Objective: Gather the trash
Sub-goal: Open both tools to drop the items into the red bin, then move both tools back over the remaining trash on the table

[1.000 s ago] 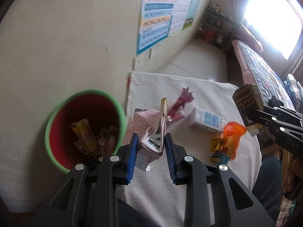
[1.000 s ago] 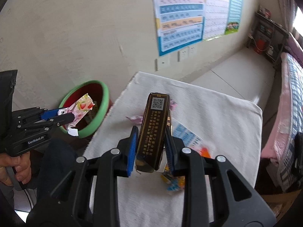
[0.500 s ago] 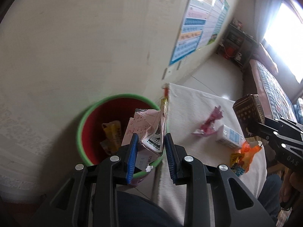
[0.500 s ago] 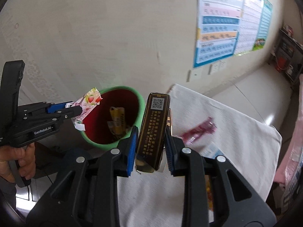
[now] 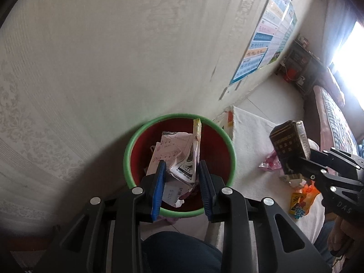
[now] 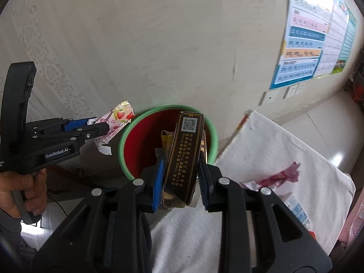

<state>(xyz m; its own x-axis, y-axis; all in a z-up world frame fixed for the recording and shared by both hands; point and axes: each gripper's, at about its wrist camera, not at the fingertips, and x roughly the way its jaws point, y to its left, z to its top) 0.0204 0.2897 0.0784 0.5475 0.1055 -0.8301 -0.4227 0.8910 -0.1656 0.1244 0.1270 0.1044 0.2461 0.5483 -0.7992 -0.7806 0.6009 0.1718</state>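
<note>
Your left gripper [image 5: 180, 177], clamping the pink wrapper [image 5: 175, 157], now hangs over the bin [image 5: 179, 118]; your right gripper [image 6: 180, 175], gripping the dark box [image 6: 184, 157], has followed.

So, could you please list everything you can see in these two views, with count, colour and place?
Bin: one, red with green rim, on the floor by the wall.
Pink carton: one, crumpled, in the left gripper over the bin.
Dark box: one, black with gold print, in the right gripper.
Table cloth: one, white, right of the bin.
Magenta wrapper: one, on the cloth.
Orange wrapper: one, on the cloth.
Wall posters: at least two, multicoloured.
Left gripper: black, blue pads, shut.
Right gripper: black, blue pads, shut.
</note>
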